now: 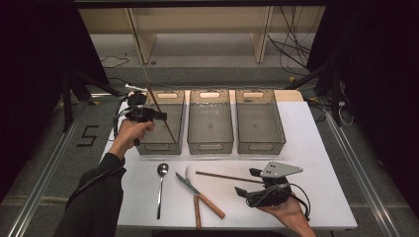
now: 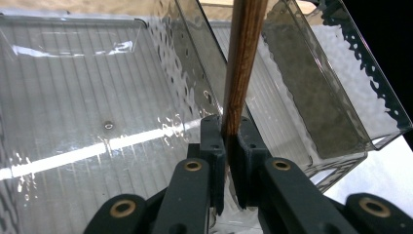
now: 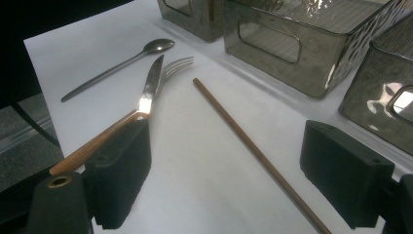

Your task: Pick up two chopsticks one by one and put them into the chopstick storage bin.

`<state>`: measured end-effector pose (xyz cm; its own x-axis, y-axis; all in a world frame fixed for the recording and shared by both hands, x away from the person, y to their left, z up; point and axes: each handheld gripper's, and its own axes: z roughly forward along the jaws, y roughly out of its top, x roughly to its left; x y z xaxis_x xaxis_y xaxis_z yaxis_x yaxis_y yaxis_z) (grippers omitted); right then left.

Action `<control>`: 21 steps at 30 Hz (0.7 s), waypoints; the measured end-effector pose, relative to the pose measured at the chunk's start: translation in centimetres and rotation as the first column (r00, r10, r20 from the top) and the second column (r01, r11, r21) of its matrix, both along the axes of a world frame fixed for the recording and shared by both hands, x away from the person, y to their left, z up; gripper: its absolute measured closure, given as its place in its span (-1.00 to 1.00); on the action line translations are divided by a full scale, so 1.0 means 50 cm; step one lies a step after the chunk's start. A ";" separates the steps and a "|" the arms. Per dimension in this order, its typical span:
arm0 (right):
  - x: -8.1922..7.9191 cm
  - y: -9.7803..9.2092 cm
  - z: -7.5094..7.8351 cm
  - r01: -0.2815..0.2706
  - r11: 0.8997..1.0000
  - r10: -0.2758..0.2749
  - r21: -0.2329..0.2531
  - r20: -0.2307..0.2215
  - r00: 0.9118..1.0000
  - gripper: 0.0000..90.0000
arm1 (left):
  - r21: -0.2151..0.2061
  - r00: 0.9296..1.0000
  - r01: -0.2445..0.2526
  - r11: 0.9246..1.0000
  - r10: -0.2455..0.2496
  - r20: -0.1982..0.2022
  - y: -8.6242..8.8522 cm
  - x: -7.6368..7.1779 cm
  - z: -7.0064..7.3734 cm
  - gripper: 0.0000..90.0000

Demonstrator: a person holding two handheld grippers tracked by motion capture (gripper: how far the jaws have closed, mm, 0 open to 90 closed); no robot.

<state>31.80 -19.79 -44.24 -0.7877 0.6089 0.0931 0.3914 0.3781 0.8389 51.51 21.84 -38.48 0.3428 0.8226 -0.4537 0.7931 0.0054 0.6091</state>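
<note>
Only readable mark: a dark digit "5" (image 1: 87, 136) on the grey floor (image 1: 49, 148), left of the worktop (image 1: 316, 148), seen in the high view. Nothing legible on the bins, cutlery or either gripper in any view.

Left claw (image 2: 227, 146) clamped on a brown wooden chopstick (image 2: 242, 68), jaws pressed flat against its lower end. Stick rising steeply from between the jaws to the top edge, leaning slightly right. Poised above a clear ribbed plastic bin (image 2: 87, 97), with a small round mark in its floor and a bright band of reflected light across it. Dividing wall just behind the stick, next to a second clear bin (image 2: 311, 97) at right. Strip of white bench (image 2: 384, 180) at the lower right corner.
</note>
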 end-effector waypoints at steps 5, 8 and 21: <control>0.000 0.000 0.000 0.001 1.000 -0.001 -0.001 -0.001 1.000 -0.56 | -0.005 1.000 0.008 1.000 -0.008 -0.010 -0.007 0.000 -0.006 0.87; 0.000 0.000 -0.001 -0.002 1.000 0.002 -0.002 0.000 1.000 -0.56 | -0.002 1.000 0.016 1.000 -0.016 -0.020 -0.011 0.000 -0.010 0.87; 0.000 0.000 -0.001 0.000 1.000 0.000 -0.006 0.002 1.000 -0.56 | 0.011 0.999 0.019 1.000 -0.018 -0.049 -0.019 0.002 -0.027 0.86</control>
